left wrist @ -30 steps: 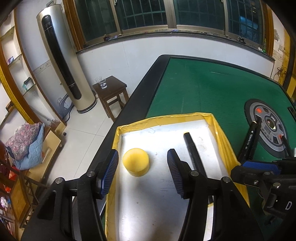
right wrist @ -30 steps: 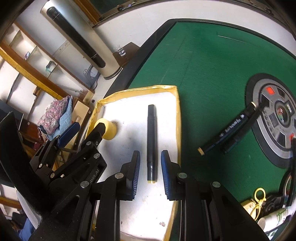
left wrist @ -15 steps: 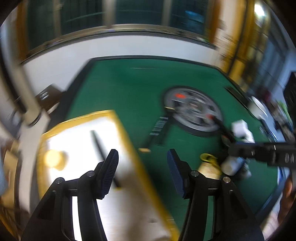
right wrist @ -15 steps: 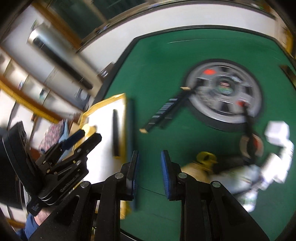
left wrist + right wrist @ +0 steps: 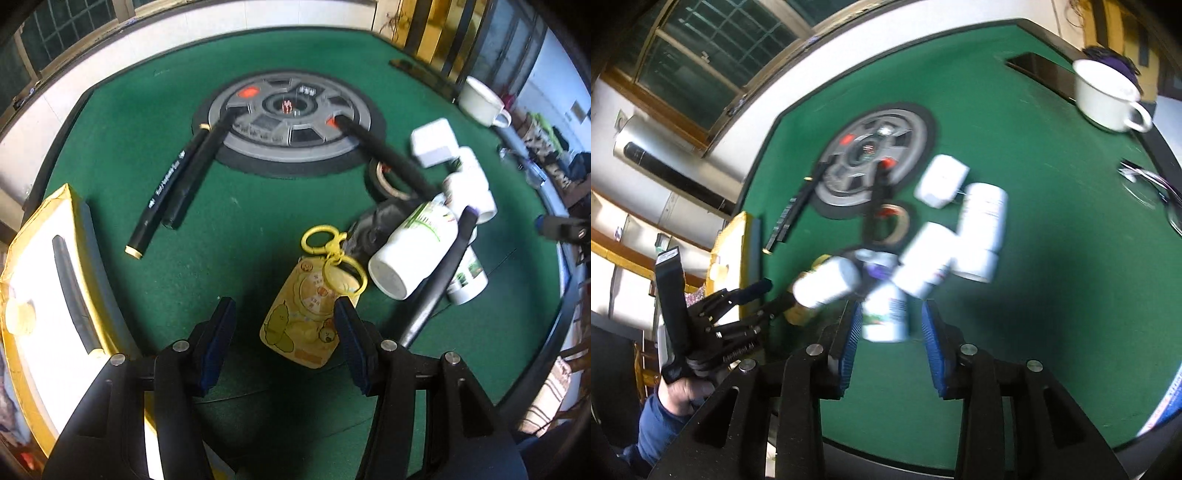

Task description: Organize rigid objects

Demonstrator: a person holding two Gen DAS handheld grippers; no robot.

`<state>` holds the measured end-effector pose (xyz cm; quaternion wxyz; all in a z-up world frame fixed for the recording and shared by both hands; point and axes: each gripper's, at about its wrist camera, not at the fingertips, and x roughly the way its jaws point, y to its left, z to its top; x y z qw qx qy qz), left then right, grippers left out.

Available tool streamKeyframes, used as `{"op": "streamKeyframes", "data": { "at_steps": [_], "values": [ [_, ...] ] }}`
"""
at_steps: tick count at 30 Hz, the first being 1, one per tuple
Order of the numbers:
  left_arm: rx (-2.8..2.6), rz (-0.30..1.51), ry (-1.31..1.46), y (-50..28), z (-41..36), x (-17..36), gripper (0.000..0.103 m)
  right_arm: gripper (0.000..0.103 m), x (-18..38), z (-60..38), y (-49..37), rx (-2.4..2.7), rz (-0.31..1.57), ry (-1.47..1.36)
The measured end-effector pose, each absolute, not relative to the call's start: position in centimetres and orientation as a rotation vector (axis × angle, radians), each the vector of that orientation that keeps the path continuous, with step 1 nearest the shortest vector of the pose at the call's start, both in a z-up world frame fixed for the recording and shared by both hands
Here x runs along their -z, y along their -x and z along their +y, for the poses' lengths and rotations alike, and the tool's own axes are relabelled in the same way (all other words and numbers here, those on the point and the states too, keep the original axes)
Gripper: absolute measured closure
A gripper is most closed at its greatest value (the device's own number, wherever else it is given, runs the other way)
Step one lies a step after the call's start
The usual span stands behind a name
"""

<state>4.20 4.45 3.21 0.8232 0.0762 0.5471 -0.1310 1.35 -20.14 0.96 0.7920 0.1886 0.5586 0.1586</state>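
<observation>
My right gripper [image 5: 890, 343] hangs over a white bottle [image 5: 884, 314] lying on the green table [image 5: 1052, 258]; its jaws have just been opening, the bottle between them, pads not pressing. My left gripper [image 5: 284, 339], jaws apart and empty, frames a yellow cartoon card [image 5: 306, 317] with keyrings. The bottle labels and the lettering on the black marker [image 5: 170, 184] are too blurred to read.

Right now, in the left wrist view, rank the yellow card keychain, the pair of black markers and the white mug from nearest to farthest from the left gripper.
1. Yellow card keychain, just ahead of the left gripper.
2. Pair of black markers, ahead on the left.
3. White mug, at the far right table edge.
</observation>
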Motion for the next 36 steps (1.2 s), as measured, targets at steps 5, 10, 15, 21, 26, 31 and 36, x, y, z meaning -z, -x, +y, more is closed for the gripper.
{"op": "streamKeyframes", "data": {
  "at_steps": [5, 10, 15, 21, 26, 31, 36],
  "values": [
    [0.298, 1.164, -0.144, -4.7, 4.4, -3.0, 0.038, 0.069, -0.3, -23.6, -1.1, -0.332, 1.200, -0.431],
    [0.310, 1.223, -0.178, -5.1, 3.0, -1.7, 0.038, 0.068, 0.3, -24.7, -1.5, -0.344, 1.208, -0.439],
    [0.264, 1.143, -0.139, -4.2, 3.3, -1.2, 0.043, 0.068, 0.6, -25.0, -2.3, -0.340, 1.210, -0.432],
    [0.183, 1.145, -0.119, -2.2, 2.7, -1.2, 0.044, 0.068, 1.7, -24.4, -5.9, -0.313, 1.247, -0.443],
    [0.167, 1.138, -0.110, -0.6, 2.5, -1.3, 0.043, 0.068, 2.9, -23.5, -9.1, -0.268, 1.273, -0.429],
    [0.161, 1.133, -0.098, -0.1, 2.8, -1.3, 0.043, 0.068, 4.8, -22.2, -10.4, -0.229, 1.316, -0.399],
    [0.144, 1.117, -0.084, 0.6, 3.1, -1.3, 0.044, 0.072, 5.1, -22.0, -9.7, -0.222, 1.306, -0.342]
  ]
}}
